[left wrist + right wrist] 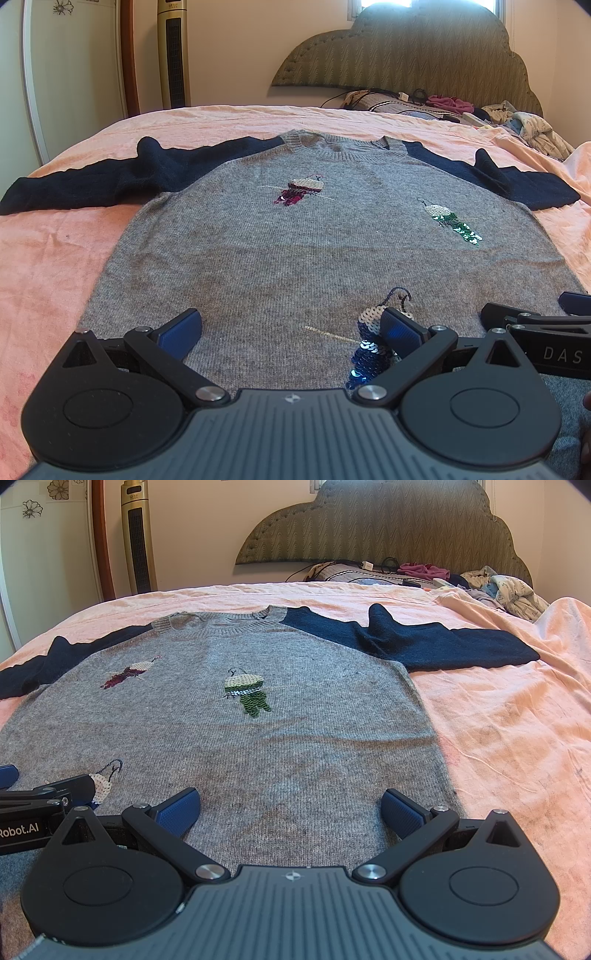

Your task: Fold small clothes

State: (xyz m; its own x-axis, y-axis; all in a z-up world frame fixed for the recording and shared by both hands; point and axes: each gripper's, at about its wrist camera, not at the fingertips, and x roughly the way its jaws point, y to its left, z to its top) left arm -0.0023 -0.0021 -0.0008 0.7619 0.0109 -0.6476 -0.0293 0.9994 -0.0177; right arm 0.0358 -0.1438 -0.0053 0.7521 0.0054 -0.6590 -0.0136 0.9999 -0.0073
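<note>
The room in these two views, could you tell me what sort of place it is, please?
Most likely a home bedroom. The sweater lies spread on a bed with a pink sheet, an upholstered headboard stands against the far wall, and loose clothes are heaped near it.

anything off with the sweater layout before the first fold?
Mostly fine: the sweater lies flat, front up, on the pink sheet. Both navy sleeves are spread out, but each has a bunched peak mid-sleeve, the left sleeve and the right sleeve, so they are not lying smooth. Both hand-held grippers are open near the hem.
</note>
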